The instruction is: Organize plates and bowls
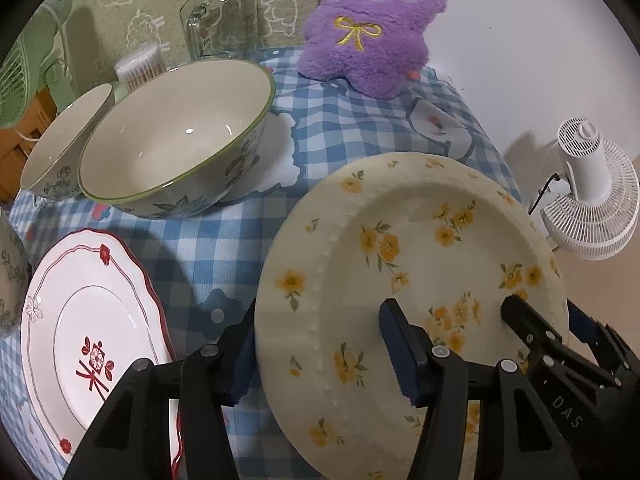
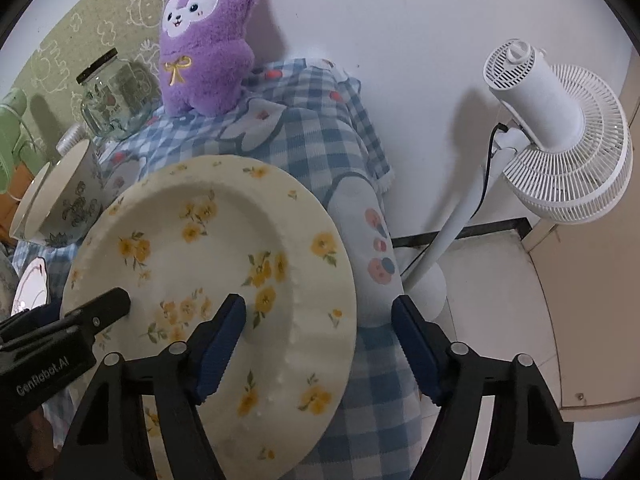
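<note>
Straddling opposite edges of the yellow-flowered plate point(image 1: 404, 280), left gripper point(image 1: 324, 356) and right gripper point(image 2: 320, 344) fingers apart, unclamped, readying a two-sided lift.

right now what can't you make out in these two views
- Yellow plate: near rim hidden by the left claw in the left view, so the pads' contact is unclear.
- Right claw: straddles the plate's right rim in the right view; contact unclear.
- Red plate: lower edge cut off by the left claw's arm.
- Small bowl: partly behind the big bowl.
- Jar: contents unreadable through glass.
</note>
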Demonstrator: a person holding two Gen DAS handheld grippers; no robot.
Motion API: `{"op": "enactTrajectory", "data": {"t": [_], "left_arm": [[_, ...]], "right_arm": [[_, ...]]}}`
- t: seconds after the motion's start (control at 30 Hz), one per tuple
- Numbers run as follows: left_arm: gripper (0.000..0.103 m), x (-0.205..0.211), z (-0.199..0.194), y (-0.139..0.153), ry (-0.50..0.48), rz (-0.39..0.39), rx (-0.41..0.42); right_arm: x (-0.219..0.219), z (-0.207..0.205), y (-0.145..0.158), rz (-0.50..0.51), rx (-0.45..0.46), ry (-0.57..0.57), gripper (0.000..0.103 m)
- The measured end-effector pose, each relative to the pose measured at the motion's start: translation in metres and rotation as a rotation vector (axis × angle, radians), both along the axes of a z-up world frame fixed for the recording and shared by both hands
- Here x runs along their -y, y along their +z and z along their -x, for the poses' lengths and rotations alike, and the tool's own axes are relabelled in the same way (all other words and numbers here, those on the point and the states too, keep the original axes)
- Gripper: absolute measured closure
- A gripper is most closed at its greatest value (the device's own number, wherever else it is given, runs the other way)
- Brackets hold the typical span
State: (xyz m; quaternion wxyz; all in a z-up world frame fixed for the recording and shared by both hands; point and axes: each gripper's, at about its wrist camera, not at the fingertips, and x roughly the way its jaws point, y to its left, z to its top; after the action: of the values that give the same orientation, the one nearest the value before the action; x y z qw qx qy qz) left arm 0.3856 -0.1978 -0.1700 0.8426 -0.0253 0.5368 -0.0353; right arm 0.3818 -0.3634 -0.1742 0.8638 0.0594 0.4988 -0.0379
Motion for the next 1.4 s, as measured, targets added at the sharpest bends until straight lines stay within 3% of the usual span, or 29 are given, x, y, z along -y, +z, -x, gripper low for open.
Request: {"op": "enactTrajectory", "data": {"t": [0.1,0.17,0.37,0.83,1.4], "left_arm": [[0.044,0.0,0.001,0.0,-0.01,-0.006,0.006],[0.045,0.0,0.003,0.001,-0.013,-0.011,0.011],[0.05,-0.002,0.006,0.002,-0.01,-0.007,0.017],[0.051,0.004,0.019,0.016,-0.048,-0.071,0.081],[0.052,0.001,0.032,0.021,-0.051,-0.089,0.069]], "right_arm": [[-0.002,-0.001,0.0,-0.019,0.011,0.011,0.036],[-0.005,-0.002,0.001,-0.033,0.013,0.017,0.049],[-0.006,-0.001,0.003,-0.037,0.027,-0.002,0.053],[-0.006,0.005,0.013,-0.01,0.039,-0.014,0.056],[-0.01,0.021,0.02,0.001,0.051,-0.028,0.061]]}}
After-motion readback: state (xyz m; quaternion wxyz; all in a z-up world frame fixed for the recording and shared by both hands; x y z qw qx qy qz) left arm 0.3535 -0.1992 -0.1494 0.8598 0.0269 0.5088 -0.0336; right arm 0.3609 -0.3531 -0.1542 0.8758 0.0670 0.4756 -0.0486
